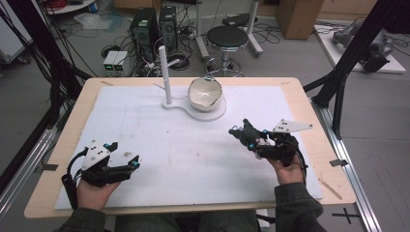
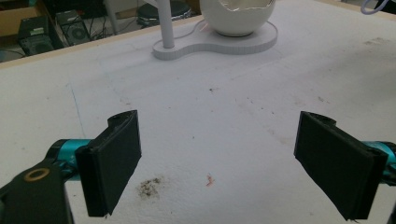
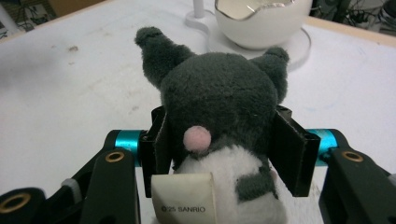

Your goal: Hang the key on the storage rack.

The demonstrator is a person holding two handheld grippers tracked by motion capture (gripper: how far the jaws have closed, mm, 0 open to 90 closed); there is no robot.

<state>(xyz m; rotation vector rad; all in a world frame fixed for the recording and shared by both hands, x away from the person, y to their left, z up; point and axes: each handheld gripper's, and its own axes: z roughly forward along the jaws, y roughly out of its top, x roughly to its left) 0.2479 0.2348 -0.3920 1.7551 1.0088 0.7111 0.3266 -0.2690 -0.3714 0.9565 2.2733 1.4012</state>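
Note:
A dark grey plush toy (image 3: pixel 219 98) with two ears, a pink tail and a white tag sits between the jaws of my right gripper (image 3: pixel 224 144), which is shut on it. In the high view the right gripper (image 1: pixel 247 136) holds the plush toy (image 1: pixel 249 130) above the white mat, right of centre. A white egg-shaped bowl (image 1: pixel 205 94) with a cracked rim rests on a white stand (image 1: pixel 212 114) beside a white post (image 1: pixel 165 75). My left gripper (image 1: pixel 126 155) stands open over the mat at the near left, its jaws wide apart around bare mat (image 2: pixel 219 158).
The white mat (image 1: pixel 183 154) covers a wooden table (image 1: pixel 48 193). Small dirt marks (image 2: pixel 149 186) lie on the mat near the left gripper. Behind the table stand a black stool (image 1: pixel 227 38), computer towers (image 1: pixel 145 29) and cables on the floor.

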